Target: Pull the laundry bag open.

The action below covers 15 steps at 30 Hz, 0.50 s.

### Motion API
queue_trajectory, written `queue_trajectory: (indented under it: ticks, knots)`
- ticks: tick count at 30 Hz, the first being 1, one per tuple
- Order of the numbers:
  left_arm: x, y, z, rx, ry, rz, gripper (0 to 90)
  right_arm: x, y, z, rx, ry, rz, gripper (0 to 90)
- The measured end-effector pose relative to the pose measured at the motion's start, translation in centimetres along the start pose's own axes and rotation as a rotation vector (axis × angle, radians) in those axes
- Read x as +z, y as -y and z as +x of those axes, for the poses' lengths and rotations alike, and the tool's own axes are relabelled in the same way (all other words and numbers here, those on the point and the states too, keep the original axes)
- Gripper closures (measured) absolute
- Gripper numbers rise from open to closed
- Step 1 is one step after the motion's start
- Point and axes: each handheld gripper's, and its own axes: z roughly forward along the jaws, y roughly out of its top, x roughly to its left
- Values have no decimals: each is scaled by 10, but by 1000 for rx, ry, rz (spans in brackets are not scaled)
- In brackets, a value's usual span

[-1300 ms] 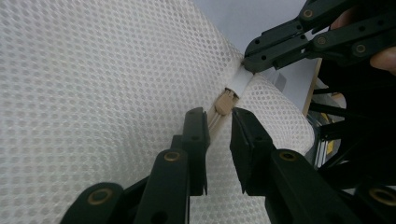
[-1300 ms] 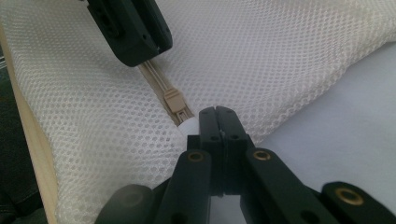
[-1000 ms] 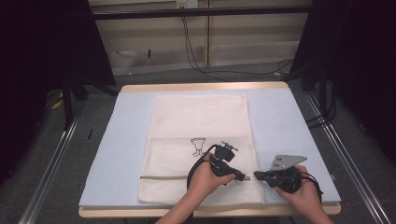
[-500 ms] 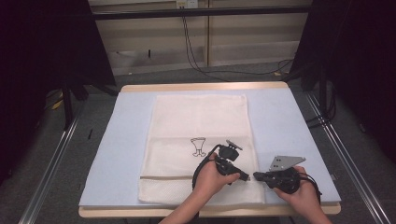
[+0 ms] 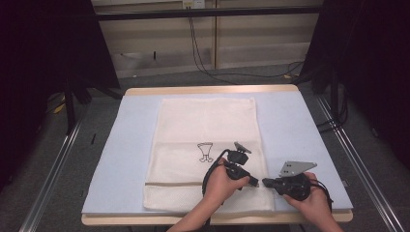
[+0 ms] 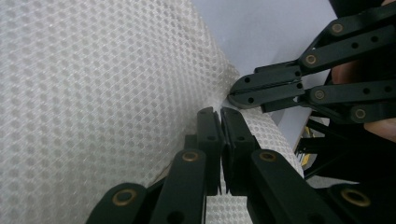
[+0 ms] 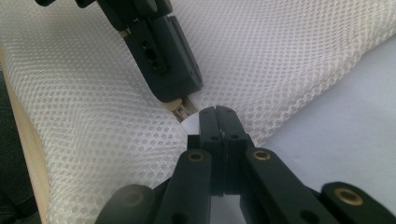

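Room: dark, with a pale wall panel and cables behind the desk [image 5: 96,220].
Desk: wooden edge, covered by a light blue mat [image 5: 300,125].
Bag: a white mesh bag [image 5: 208,125] lies flat on the mat, long side running away from the person, with a small black drawing [image 5: 206,152] near its middle and a zip line [image 5: 169,183] across its near part.
Left tool: the left tool [image 5: 255,182] sits at the bag's near right edge; its jaws have just been closing and now stand pressed together on a small tab [image 7: 184,108] at the edge of the mesh, likely the zip pull.
Right tool: the right tool [image 5: 265,182] is just beside the left one, tip to tip with it; its jaws are pressed together and pinch the bag's edge at the same spot.
Hands: the left hand [image 5: 223,181] rests over the mesh, the right hand [image 5: 309,200] over the bare mat.
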Motion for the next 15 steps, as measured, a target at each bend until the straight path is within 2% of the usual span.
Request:
queue_trajectory:
  ticks: [3, 5, 6, 7, 11, 13, 14, 15]
  knots:
    - [1, 0, -1, -34, 0, -18, 873, 0, 0, 1, -11, 5, 3, 900]
    - [-2, 0, 2, -2, -5, 17, 874, 0, 0, 1, -8, 2, 3, 900]
    - [-1, 1, 2, -9, -2, 3, 874, 0, 0, 1, -8, 2, 1, 900]
    - [-2, 0, 3, 14, -5, 23, 875, 0, 0, 1, -5, 1, 1, 900]
    - [-3, 1, 5, -8, 8, 24, 874, 0, 0, 1, -16, 0, 5, 900]
    - [-2, 3, 6, -42, 25, -9, 875, 0, -1, 1, -18, -2, 8, 900]
    - [-4, 2, 8, -19, 22, 24, 875, 0, 0, 0, -19, -3, 6, 900]
    - [-4, 3, 8, -23, 22, 14, 875, 0, 0, 0, -23, -4, 4, 900]
